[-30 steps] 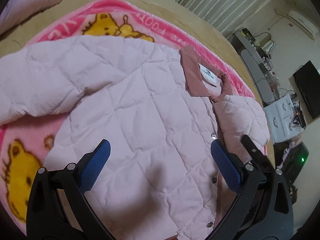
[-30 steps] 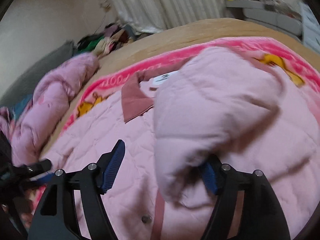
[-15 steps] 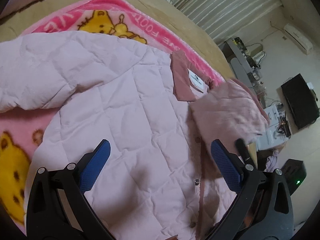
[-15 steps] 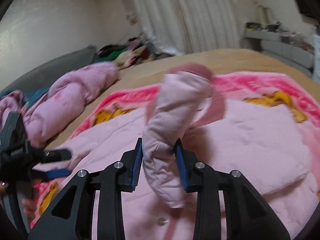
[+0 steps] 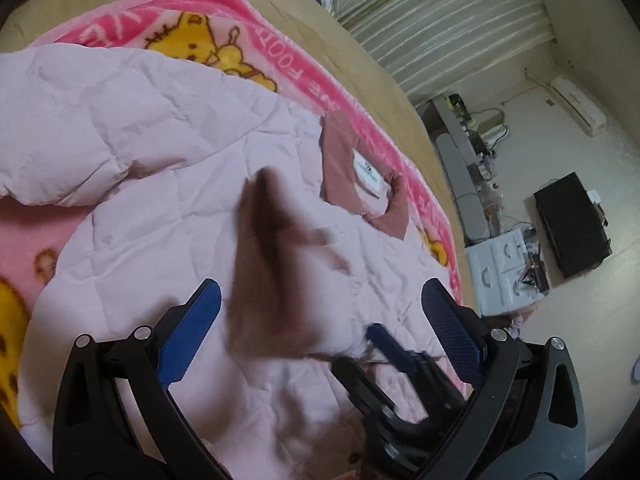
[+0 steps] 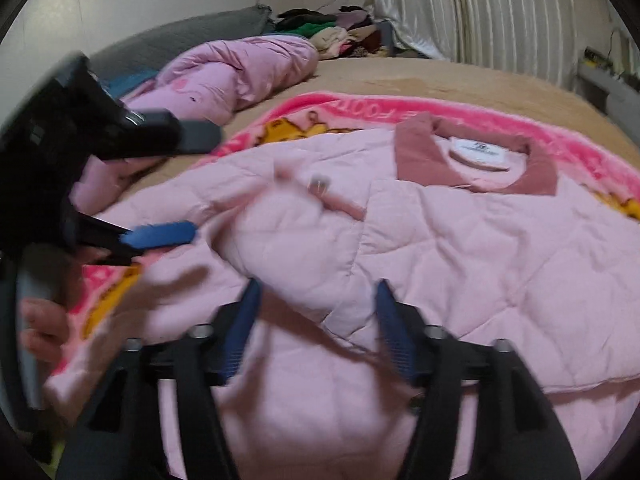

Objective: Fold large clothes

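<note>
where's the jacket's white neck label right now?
The white label sits inside the dusty-rose collar, upper right in the right wrist view, at the jacket's far end near the pink blanket's border.

Left claw (image 5: 320, 324) gapes wide; right claw (image 6: 318, 328), blurred, seems parted too, gripping nothing.

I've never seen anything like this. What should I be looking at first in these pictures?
First, the big pale pink quilted jacket spread across the bed, its darker pink collar and white label at the far end. Under it lies a bright pink blanket with yellow cartoon bears. In the foreground, the blue pads of the right hand-held gripper stand apart over a sleeve laid across the jacket's front.
</note>
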A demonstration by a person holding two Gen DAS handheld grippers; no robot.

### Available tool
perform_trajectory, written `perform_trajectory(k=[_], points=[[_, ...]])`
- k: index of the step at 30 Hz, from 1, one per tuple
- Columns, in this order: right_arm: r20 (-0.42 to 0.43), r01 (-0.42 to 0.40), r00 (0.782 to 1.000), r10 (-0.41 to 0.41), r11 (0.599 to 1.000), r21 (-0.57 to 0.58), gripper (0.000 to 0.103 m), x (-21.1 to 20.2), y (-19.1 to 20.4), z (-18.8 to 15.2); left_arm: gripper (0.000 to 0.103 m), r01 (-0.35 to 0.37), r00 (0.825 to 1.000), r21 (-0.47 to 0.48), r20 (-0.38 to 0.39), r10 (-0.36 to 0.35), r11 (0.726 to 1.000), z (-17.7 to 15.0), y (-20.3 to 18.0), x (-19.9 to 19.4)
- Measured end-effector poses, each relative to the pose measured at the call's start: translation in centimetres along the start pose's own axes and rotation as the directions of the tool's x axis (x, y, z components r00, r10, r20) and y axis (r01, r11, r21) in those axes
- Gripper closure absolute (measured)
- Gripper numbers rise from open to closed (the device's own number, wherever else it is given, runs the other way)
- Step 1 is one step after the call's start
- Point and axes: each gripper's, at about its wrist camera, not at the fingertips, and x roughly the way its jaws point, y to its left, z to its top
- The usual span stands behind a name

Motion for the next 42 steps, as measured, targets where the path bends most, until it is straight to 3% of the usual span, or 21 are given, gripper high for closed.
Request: perform_trajectory(k=[7, 10, 12, 14, 15, 16, 17, 25, 28, 30, 34, 37, 42], points=[[0.047, 0.041, 0.998, -0.046, 0.995, 0.094, 0.031, -3.2, -3.0, -0.4, 0.009, 0.001, 0.997, -0.041, -0.076, -0.004, 0.999, -0.8, 1.6, 2.9], [0.065, 0.106, 0.991, -0.116, 0.984, 0.143, 0.031, -5.2, -5.5, -1.1, 0.009, 0.008, 0.999, -0.055, -0.049, -0.011, 0.998, -1.4, 2.0, 3.5], [0.063, 0.136, 0.987, -0.148, 0.975, 0.174, 0.031, -6.2, -6.9, -1.8, 0.016, 0.025, 0.999, -0.034, -0.034, -0.026, 0.999, -1.7, 1.7, 3.8], [0.059, 0.169, 0.981, -0.185, 0.964, 0.207, 0.031, -7.3, -8.5, -2.6, 0.044, 0.021, 0.999, 0.002, -0.042, -0.021, 1.0, -2.0, 0.9, 4.1], [0.056, 0.18, 0.979, -0.197, 0.959, 0.219, 0.031, -7.7, -9.1, -2.9, 0.051, -0.021, 0.999, 0.043, -0.034, 0.023, 0.999, -2.2, 0.3, 4.2], [0.053, 0.192, 0.976, -0.21, 0.954, 0.23, 0.031, -8.1, -9.8, -3.3, 0.077, -0.053, 0.998, 0.084, -0.024, 0.055, 0.995, -2.3, -0.2, 4.3], [0.048, 0.212, 0.972, -0.23, 0.947, 0.241, 0.031, -8.6, -10.5, -3.7, 0.086, -0.074, 0.997, 0.119, -0.005, 0.075, 0.99, -2.5, -0.8, 4.1], [0.06, 0.324, 0.929, -0.366, 0.879, 0.351, 0.031, -12.3, -15.4, -4.9, 0.092, -0.136, 0.986, 0.277, 0.132, 0.103, 0.951, -0.9, -5.7, 0.2], [0.078, 0.353, 0.907, -0.414, 0.847, 0.397, 0.031, -12.7, -17.1, -3.7, 0.092, -0.23, 0.965, 0.387, 0.208, 0.159, 0.893, 0.0, -8.2, -0.6], [0.078, 0.364, 0.899, -0.431, 0.835, 0.413, 0.031, -12.6, -18.1, -2.9, 0.092, -0.27, 0.953, 0.4, 0.243, 0.183, 0.876, 0.7, -8.0, -0.8], [0.052, 0.418, 0.877, -0.477, 0.813, 0.406, 0.031, -11.2, -19.7, -1.1, 0.092, -0.31, 0.946, 0.339, 0.202, 0.253, 0.888, 1.7, -4.4, 0.7], [0.013, 0.44, 0.877, -0.48, 0.814, 0.379, 0.031, -9.3, -20.2, -0.5, 0.092, -0.327, 0.944, 0.297, 0.131, 0.301, 0.897, 1.4, -1.4, 2.7], [-0.042, 0.444, 0.887, -0.459, 0.828, 0.341, 0.031, -6.6, -20.5, -0.3, 0.092, -0.357, 0.934, 0.287, 0.099, 0.343, 0.889, 0.2, 1.3, 4.1]])
